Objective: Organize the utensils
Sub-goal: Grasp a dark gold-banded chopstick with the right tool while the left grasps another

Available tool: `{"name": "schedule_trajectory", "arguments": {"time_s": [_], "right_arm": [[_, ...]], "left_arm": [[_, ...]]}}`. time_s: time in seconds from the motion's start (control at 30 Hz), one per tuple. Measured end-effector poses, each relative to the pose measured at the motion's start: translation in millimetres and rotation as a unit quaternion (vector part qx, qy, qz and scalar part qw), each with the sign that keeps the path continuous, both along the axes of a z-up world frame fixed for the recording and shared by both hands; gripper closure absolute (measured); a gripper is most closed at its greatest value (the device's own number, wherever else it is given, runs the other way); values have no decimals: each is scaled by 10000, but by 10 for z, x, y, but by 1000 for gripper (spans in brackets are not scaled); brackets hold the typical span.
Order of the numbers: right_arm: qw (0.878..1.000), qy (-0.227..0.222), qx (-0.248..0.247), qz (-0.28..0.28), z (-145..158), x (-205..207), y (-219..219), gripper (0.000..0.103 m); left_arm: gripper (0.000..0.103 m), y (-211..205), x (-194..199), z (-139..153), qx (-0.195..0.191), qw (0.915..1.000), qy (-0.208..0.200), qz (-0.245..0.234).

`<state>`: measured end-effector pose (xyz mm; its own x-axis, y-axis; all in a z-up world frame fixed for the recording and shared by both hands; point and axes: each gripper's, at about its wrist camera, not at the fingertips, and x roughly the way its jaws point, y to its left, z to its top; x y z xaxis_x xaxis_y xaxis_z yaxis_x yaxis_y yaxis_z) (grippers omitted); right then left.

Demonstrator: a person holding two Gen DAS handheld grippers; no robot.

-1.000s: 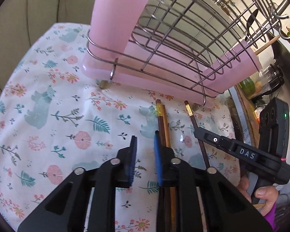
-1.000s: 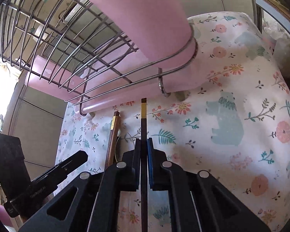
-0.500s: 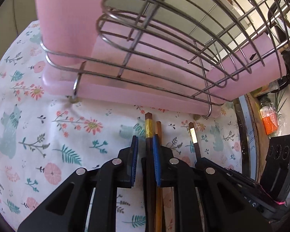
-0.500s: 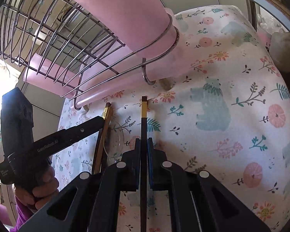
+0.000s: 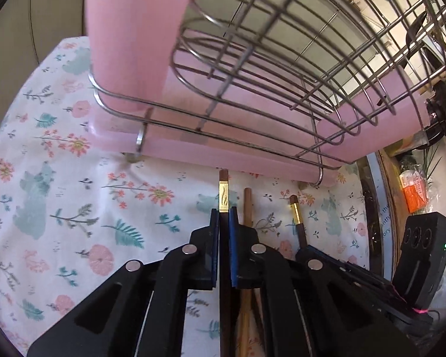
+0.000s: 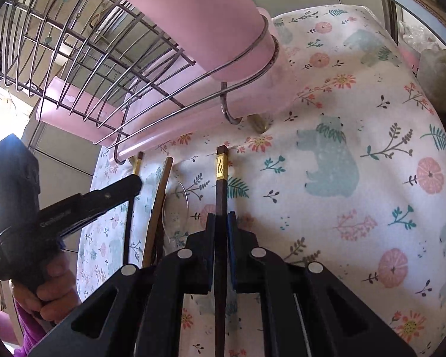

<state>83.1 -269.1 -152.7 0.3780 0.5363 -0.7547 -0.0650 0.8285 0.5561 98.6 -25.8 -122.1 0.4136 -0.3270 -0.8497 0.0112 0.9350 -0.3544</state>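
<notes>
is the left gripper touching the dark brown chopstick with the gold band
Touching. In the left wrist view the left gripper has just closed; its blue pads press both sides of the dark brown chopstick with the gold band.

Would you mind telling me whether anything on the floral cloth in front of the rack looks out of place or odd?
Nothing looks spilled or broken. The chopsticks are a mismatched set, though: each gripper's fingers pinch one dark chopstick with a gold band, the left gripper and the right gripper, while a plain wooden chopstick lies loose beside them below the wire rack.
</notes>
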Motion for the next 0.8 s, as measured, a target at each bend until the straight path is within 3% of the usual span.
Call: {"name": "schedule_trajectory", "arguments": {"time_s": [0.23,0.4,0.63,0.8], "right_arm": [[9998,135,-88,68,14,4,-17,95],[9987,213,-374,285,45,65,42,95],[9922,346,-976,691,121,220,227,94],[9904,303,-1180,651,104,259,296,94]], "left_arm": [[98,255,-156,15,619,9980,132,80],[97,355,-141,-116,644,9971,402,-2],[96,419,-101,-145,798,9952,502,-244],[96,419,-68,-189,929,9941,438,-336]]}}
